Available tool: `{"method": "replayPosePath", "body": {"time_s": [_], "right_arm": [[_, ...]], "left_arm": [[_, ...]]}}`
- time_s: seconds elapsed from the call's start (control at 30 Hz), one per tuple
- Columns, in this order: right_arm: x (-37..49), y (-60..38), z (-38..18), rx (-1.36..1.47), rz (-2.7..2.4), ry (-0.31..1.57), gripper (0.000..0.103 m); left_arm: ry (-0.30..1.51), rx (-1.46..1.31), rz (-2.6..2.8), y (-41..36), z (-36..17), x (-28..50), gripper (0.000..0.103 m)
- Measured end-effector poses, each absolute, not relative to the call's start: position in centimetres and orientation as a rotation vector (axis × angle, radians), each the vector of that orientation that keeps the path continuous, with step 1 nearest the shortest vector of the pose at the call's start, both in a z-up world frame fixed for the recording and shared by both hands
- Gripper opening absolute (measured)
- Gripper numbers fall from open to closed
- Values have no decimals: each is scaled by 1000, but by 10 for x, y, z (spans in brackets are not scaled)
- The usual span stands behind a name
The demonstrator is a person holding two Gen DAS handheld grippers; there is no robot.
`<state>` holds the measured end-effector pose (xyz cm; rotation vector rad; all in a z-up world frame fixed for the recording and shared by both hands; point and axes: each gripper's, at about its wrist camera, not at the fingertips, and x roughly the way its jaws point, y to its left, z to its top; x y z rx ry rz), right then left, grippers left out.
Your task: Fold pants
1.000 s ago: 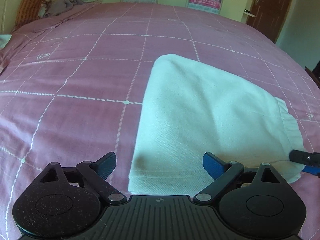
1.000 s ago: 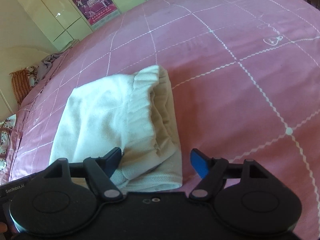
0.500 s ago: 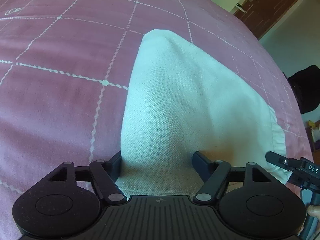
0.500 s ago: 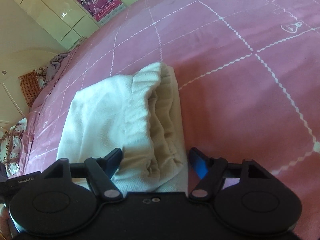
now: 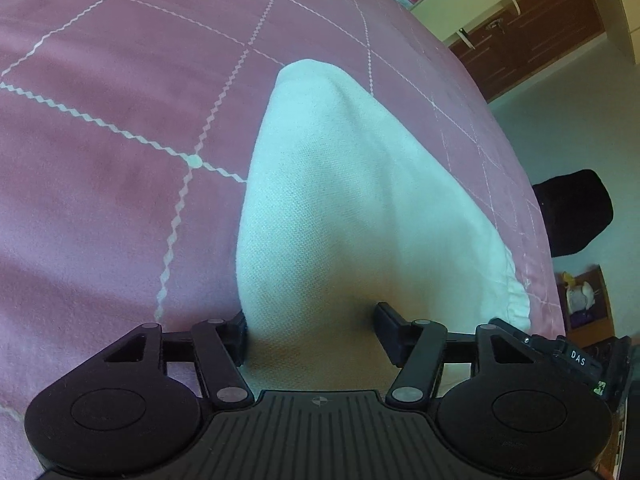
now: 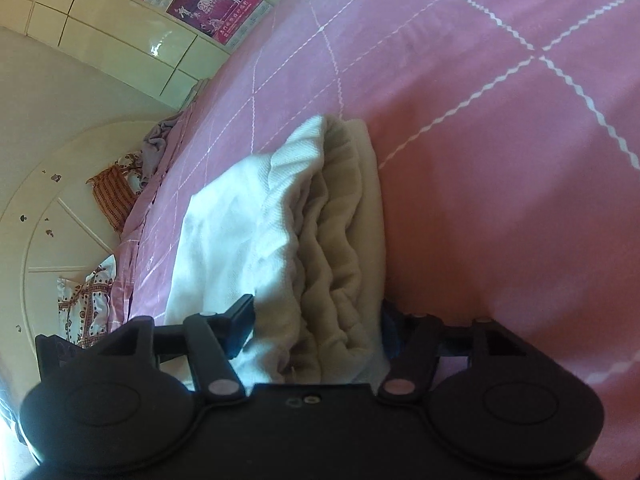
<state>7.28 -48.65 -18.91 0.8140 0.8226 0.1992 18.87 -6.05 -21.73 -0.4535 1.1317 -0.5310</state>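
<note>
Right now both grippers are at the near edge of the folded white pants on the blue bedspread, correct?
Not quite: the bedspread is pink with a white grid, not blue, as both wrist views show. The rest holds: the left gripper and right gripper straddle the near edge of the folded white pants.

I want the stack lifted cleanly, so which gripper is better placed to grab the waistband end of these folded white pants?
Right. The right gripper already straddles the gathered waistband layers of the pants. The left gripper, its jaws closing, brackets the smooth folded end instead.
</note>
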Motion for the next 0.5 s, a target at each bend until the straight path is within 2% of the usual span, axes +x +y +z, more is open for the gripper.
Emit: {"method": "replayPosePath", "body": {"time_s": [0.07,0.1,0.13,0.33,0.5], "right_arm": [[77,-480,-187,799,174,821,57],[76,-478,-185,804,167,829,51],[73,-478,-182,819,174,826,48],[74,-476,-188,806,190,834,48],[79,-467,-188,768,150,826,47]], "left_arm": [[1116,-460,-535,-59,-211,182,48],[1110,-470,-536,-56,-208,181,41],[1108,-497,-545,-51,-207,180,38],[1125,-505,-510,-53,-224,187,41],[1082,-408,-444,-74,-214,179,41]]}}
